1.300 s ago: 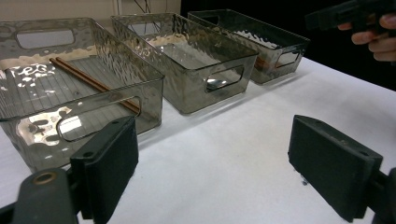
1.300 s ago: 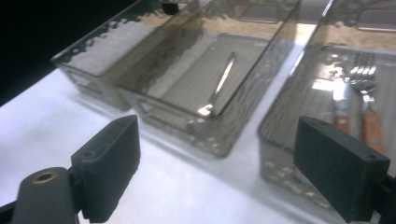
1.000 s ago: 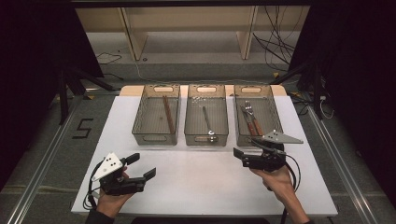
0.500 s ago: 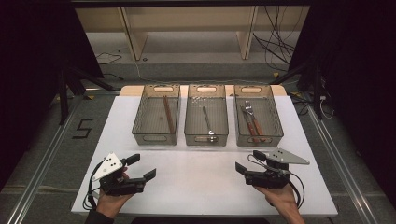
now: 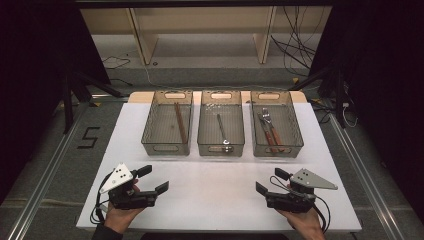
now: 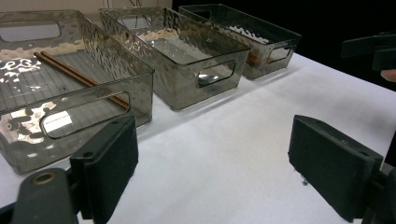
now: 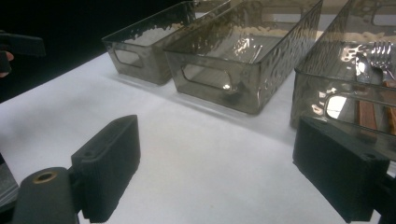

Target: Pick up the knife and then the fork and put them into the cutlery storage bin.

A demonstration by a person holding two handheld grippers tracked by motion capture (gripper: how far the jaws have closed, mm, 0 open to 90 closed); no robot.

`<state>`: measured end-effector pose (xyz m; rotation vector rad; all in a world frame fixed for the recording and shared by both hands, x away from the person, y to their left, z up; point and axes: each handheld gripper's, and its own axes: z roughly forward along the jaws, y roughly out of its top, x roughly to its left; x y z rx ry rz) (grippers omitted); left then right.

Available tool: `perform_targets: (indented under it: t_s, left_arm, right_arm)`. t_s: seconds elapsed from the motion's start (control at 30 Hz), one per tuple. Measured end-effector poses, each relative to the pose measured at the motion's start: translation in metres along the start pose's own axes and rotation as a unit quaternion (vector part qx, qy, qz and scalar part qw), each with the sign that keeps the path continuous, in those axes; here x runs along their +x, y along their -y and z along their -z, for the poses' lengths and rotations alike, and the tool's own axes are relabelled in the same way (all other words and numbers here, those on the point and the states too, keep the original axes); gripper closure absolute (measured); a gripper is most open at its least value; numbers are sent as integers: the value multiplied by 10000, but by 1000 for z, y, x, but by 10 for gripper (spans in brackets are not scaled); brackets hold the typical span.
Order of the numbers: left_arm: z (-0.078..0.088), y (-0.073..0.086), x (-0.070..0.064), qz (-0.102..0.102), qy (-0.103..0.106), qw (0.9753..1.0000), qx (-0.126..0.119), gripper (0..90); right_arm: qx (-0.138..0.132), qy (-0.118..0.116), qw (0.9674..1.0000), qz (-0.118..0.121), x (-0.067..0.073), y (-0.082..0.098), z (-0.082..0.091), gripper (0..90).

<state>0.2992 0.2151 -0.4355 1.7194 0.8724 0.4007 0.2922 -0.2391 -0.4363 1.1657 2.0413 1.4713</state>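
Note:
Three clear grey bins stand in a row at the back of the white table. The left bin [image 5: 149,127] [image 6: 28,140] holds brown chopsticks [image 5: 180,122] [image 6: 79,77]. A metal spoon [image 5: 221,129] lies in the middle bin [image 5: 221,149] [image 7: 219,91]. The right bin [image 5: 298,131] [image 7: 322,100] holds a fork [image 7: 382,50] and wooden-handled cutlery [image 5: 270,134]. My left gripper [image 5: 154,179] [image 6: 219,163] rests open at the near left, nothing between its jaws. My right gripper [image 5: 270,181] [image 7: 219,168] sits open at the near right, also with nothing between its jaws.
Bare white table [image 5: 215,185] lies between the two grippers and in front of the bins. Metal rails run along both sides of the table. Beyond the bins are a wooden frame and loose cables on the floor.
My right gripper has drawn back toward the near edge of the table and sunk lower. The left gripper has stayed where it was.

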Motion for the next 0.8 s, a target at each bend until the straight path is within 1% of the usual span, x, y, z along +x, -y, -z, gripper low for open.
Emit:
perform_targets:
  t_s: [0.43,0.8]
  left_arm:
    - [-1,0,0,8,-3,10000,4,156]
    - [-1,1,0,5,-6,10000,23,156]
  right_arm:
    - [-58,36,10000,-22,-2,0,1,156]
    - [10,75,10000,13,-2,1,-1,156]
